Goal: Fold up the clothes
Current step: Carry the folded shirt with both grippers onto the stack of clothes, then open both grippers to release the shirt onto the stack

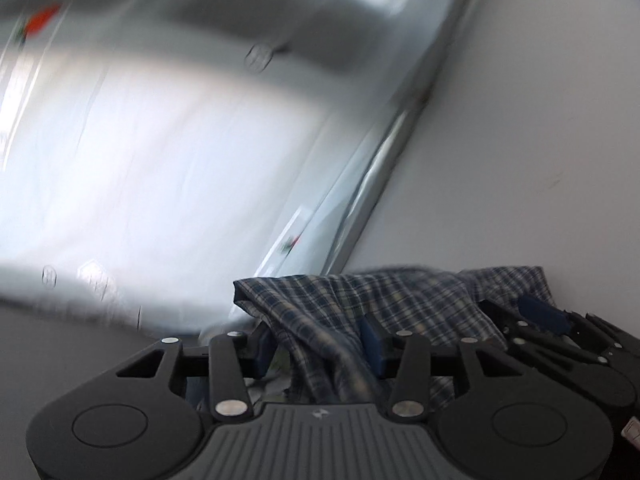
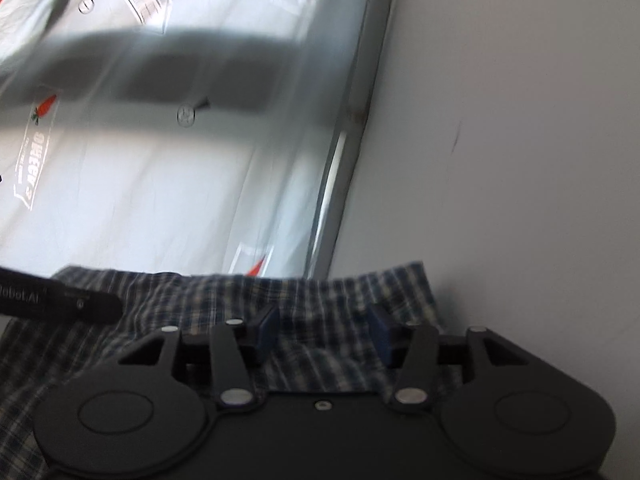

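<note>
A blue and cream plaid garment (image 1: pixel 360 300) lies bunched at the near end of a table covered in clear plastic (image 1: pixel 160 160). My left gripper (image 1: pixel 318 344) has its blue pads wide apart, with a fold of the plaid cloth hanging between them. The right gripper shows at the right edge of the left wrist view (image 1: pixel 552 320). In the right wrist view the plaid garment (image 2: pixel 320 292) spreads under my right gripper (image 2: pixel 324 332), whose blue pads stand apart over the cloth. The left gripper's black finger (image 2: pixel 60 300) enters from the left.
The table's metal edge (image 2: pixel 344 152) runs diagonally up the frame, with a plain white wall (image 2: pixel 500 120) to its right. Printed labels with a red carrot mark (image 2: pixel 44 108) sit under the plastic. Both views are motion-blurred.
</note>
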Tool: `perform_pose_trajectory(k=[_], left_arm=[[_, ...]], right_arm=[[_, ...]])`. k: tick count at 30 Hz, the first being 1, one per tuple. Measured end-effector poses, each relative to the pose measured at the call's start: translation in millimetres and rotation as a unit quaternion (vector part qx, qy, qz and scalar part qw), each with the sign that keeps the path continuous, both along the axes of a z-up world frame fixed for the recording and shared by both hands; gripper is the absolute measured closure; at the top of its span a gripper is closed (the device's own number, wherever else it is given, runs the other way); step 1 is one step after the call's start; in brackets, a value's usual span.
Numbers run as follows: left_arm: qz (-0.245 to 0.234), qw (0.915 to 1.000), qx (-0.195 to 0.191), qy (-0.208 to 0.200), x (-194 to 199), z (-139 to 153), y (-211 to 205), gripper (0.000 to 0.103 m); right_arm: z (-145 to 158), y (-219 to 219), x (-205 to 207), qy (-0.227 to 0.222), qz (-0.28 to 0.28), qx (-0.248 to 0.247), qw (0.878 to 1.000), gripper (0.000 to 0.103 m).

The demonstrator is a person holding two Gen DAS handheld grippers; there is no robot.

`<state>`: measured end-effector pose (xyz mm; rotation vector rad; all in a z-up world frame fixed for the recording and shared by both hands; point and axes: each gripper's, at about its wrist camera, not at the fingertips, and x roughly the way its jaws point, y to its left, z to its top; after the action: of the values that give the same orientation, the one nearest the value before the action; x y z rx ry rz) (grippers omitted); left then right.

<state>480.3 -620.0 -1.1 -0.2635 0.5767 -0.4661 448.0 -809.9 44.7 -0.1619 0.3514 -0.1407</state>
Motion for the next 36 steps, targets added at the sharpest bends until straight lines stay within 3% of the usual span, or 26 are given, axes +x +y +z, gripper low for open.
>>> perform_pose_trajectory(k=[5,10,16,20,27,33,36], left_arm=[[0.005,0.9995,0.030,-0.006,10.1,-12.6,-5.2,0.041],[0.001,0.9994,0.034,0.001,21.2,-23.3,-13.1,0.030],[-0.002,0.9989,0.046,-0.010,13.7,-11.5,-7.6,0.026],[-0.007,0.9980,0.060,-0.021,-0.4,11.8,7.9,0.023],[0.010,0.9965,0.052,-0.065,-62.6,52.7,55.1,0.001],[0.093,0.9858,0.071,-0.121,-146.5,72.0,100.2,0.000],[0.105,0.9801,0.081,-0.147,-188.1,71.8,128.2,0.000]], right_arm=[[-27.0,-13.2,23.2,0.024,0.005,0.040,0.999,0.049],[-44.4,-17.3,24.2,0.020,0.006,0.041,0.999,0.048],[-37.1,-11.6,12.7,0.011,0.010,0.025,1.000,0.044],[-10.8,2.4,-4.9,-0.008,-0.003,0.002,1.000,0.010],[18.5,55.0,-74.3,-0.053,0.013,0.013,0.998,0.001],[36.4,104.8,-138.3,-0.082,0.033,0.028,0.996,0.000],[45.4,129.6,-170.3,-0.096,0.043,0.036,0.994,0.000]])
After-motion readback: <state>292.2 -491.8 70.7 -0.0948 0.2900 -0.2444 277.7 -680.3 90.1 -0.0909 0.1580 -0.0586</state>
